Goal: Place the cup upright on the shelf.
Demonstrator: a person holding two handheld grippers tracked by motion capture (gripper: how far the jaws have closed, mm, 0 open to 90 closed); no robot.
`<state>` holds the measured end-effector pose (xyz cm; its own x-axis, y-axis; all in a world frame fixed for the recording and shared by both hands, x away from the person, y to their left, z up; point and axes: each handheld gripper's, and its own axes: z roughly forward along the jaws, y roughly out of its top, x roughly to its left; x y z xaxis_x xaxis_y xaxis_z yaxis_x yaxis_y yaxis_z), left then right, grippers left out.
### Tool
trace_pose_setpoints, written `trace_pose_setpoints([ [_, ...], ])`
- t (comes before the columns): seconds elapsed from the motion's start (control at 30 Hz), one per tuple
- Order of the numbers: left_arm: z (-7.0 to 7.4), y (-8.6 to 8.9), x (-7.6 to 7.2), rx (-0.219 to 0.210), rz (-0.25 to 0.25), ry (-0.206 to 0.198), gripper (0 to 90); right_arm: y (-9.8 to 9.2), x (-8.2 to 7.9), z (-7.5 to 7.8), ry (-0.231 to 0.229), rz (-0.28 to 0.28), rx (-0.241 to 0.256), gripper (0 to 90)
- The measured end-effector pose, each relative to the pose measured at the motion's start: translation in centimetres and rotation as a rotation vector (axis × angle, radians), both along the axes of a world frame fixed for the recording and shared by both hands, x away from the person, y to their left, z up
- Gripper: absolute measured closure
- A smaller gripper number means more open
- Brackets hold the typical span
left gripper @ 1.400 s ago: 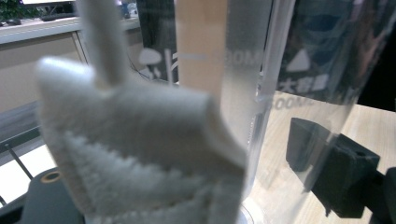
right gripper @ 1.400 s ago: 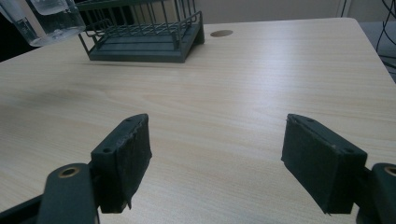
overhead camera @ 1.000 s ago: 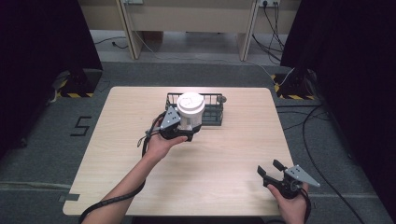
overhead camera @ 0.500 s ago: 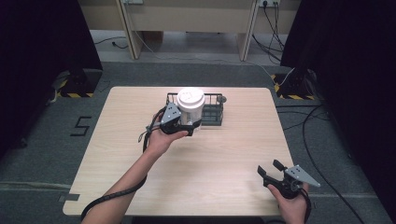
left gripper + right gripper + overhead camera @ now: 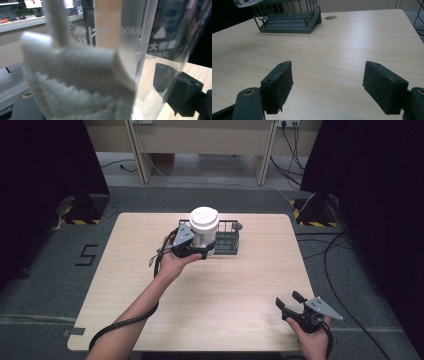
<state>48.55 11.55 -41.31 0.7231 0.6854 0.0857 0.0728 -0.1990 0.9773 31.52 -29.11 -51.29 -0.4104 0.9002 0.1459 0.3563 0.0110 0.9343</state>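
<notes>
In the high view my left gripper [image 5: 204, 252] is shut on a clear plastic cup [image 5: 204, 226] with a white lid, held upright at the left end of a black wire basket [image 5: 228, 243]. Whether the cup is above the basket or inside it I cannot tell. Close up in the left gripper view, the cup's clear wall [image 5: 155, 37] carries printed volume marks, and a white ribbed fabric-like piece [image 5: 75, 82] sits blurred in front. My right gripper [image 5: 291, 303] stands open near the table's front right corner, with nothing between its pads [image 5: 279, 85].
The light wood table [image 5: 240, 285] has a small round hole [image 5: 330, 17] behind the basket [image 5: 287, 21]. Cables trail on the grey floor to the right, and desk legs stand behind the table.
The left gripper has carried the cup a little farther from the person, or higher, at the basket's left end. The right gripper has stayed put and open.
</notes>
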Motion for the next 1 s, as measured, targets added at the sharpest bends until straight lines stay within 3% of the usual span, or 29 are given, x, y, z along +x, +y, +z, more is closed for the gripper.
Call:
trace_pose_setpoints([
  [1.0,1.7,-0.4,2.7,-0.001,0.042,-0.013,17.4,0.0,0.0,0.0,-0.001,0.003,0.003,24.5],
])
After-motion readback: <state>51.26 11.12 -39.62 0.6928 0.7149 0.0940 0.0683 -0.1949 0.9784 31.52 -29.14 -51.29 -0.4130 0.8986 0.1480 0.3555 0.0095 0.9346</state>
